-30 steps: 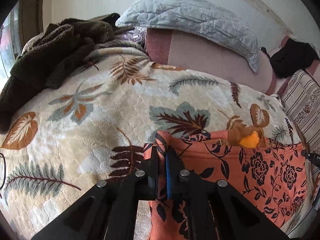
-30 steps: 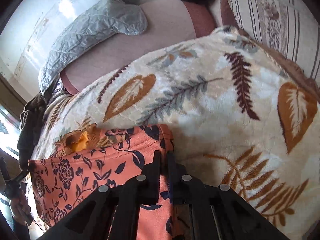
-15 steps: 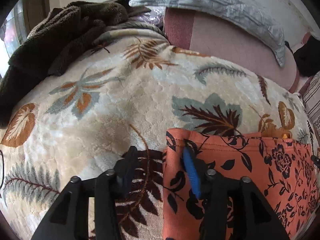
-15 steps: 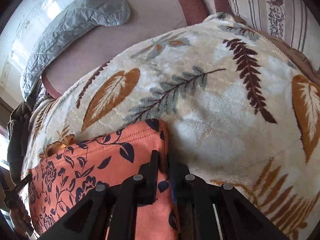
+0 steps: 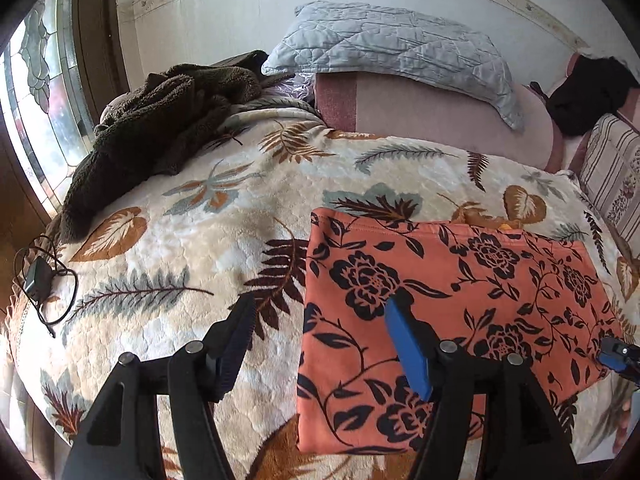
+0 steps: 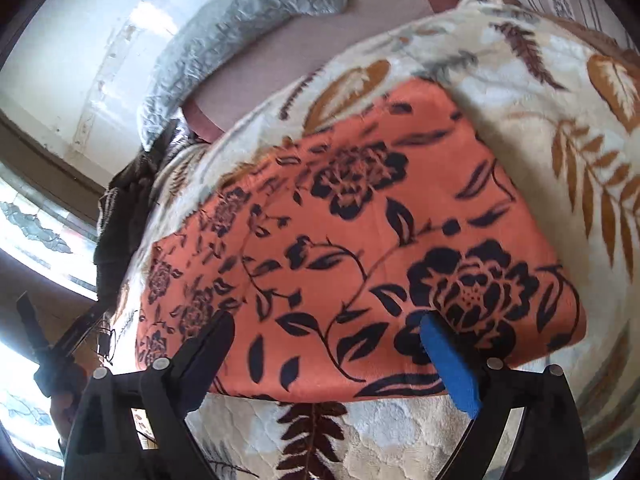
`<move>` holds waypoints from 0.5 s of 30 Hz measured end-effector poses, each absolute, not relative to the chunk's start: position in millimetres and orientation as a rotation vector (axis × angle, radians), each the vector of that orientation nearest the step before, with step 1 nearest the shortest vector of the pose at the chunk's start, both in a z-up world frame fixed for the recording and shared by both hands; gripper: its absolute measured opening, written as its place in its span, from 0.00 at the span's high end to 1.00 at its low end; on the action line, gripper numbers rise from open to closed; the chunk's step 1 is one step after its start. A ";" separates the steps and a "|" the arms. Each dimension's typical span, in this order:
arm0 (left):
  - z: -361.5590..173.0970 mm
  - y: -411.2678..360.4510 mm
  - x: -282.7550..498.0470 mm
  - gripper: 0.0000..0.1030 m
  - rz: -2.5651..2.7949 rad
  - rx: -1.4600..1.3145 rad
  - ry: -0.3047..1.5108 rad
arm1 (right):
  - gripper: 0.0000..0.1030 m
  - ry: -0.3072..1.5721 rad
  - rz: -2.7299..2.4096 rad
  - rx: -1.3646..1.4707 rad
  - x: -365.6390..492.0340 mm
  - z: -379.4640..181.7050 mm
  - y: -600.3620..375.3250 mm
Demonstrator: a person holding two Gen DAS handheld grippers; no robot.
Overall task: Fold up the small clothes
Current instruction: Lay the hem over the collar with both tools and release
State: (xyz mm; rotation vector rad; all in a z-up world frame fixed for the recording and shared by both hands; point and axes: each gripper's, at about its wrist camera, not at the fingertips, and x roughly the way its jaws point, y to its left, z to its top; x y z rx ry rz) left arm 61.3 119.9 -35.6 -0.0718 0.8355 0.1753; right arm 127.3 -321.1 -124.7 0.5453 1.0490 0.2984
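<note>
1. On a bed covered by a cream leaf-print blanket [image 5: 192, 240], an orange garment with a black flower print [image 5: 460, 300] lies flat as a neat rectangle, apparently folded over already. It sits on the right half of the bed in the left wrist view, near the front edge.
2. The left gripper [image 5: 320, 320] hangs just above the garment's left edge. Its jaws are spread and opening wider, with nothing pinched: the blue-padded finger is over the cloth, the other over bare blanket.
3. The right gripper [image 6: 328, 340] hangs over the garment's near edge. Its jaws are also opening wide, and both fingers are clear of the cloth.
4. A grey quilted pillow [image 5: 400, 44] and a dark brown fleece [image 5: 160, 120] lie at the far end of the bed, well apart from the garment.
5. The garment looks light, soft and limp, so it would sag and slide out of shape if lifted by one point.
6. The likely best hold is a thin pinch at two corners of one edge, one gripper on each, catching every layer without snagging the plush blanket beneath.
</note>
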 end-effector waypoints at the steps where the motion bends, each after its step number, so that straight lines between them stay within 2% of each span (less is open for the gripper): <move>1: -33.4 118.3 56.9 0.34 0.171 -0.071 0.835 | 0.10 1.040 0.275 0.576 126.0 -128.4 -324.9; 7: -21.3 112.7 38.2 0.34 0.178 -0.083 0.819 | 0.09 0.955 0.276 0.620 118.5 -109.2 -334.9; 10: -20.2 110.7 35.7 0.34 0.189 -0.085 0.833 | 0.11 1.045 0.191 0.628 127.7 -134.2 -346.5; 15: -20.5 108.9 29.9 0.34 0.196 -0.087 0.835 | 0.09 0.924 0.254 0.646 112.8 -104.2 -348.8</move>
